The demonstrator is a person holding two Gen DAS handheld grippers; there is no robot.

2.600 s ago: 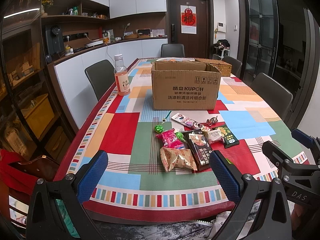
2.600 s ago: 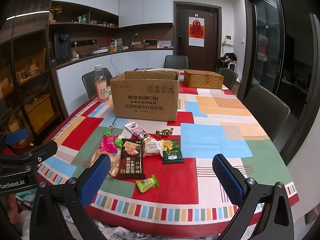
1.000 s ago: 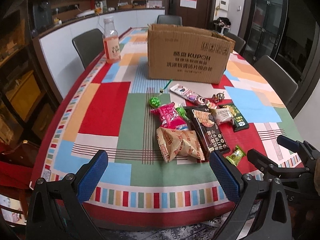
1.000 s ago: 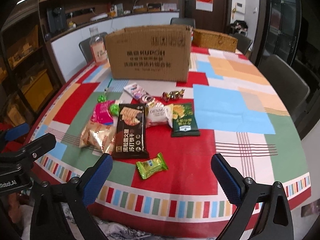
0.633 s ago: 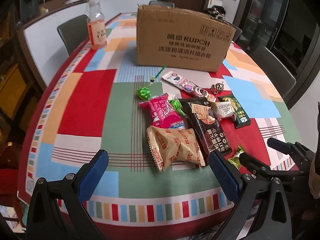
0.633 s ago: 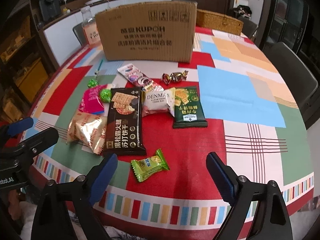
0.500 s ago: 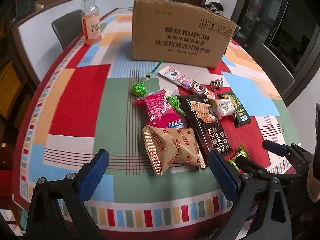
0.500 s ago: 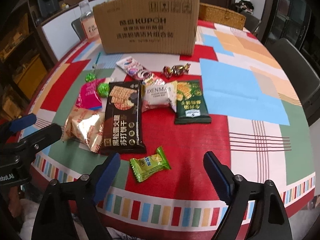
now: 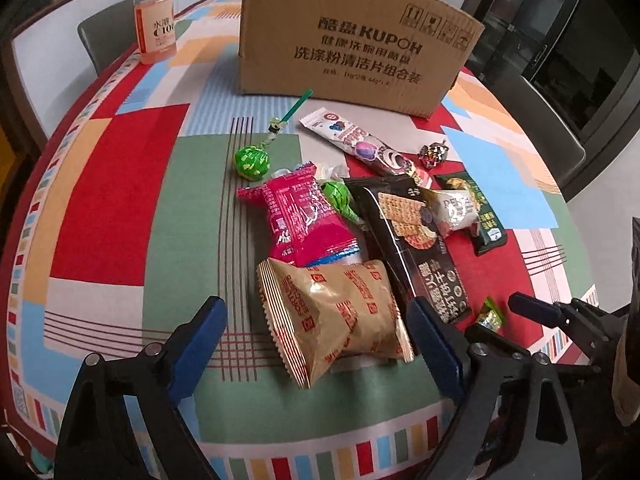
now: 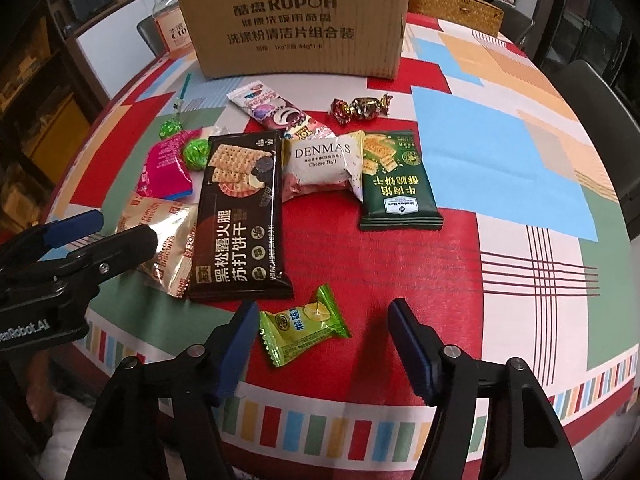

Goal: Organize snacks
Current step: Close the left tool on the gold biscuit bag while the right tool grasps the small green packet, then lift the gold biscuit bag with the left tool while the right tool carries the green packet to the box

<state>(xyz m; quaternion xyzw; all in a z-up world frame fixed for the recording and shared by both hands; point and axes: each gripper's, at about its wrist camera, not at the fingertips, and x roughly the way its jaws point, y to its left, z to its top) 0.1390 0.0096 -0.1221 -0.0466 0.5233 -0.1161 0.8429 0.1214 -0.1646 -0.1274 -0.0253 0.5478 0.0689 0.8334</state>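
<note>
Both jaws are held open: the left gripper (image 9: 316,340) around the light, puffy gold packet (image 9: 336,312), best pinched mid-body; the right gripper (image 10: 322,334) near the green candy (image 10: 302,324).

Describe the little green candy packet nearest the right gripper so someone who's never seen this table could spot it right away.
Start at the big cardboard box and come toward the near table edge, past the long black cracker pack. The small green packet lies alone on the red patch between the open right gripper fingers, the only lime-green wrapper with a yellow lemon picture.
</note>
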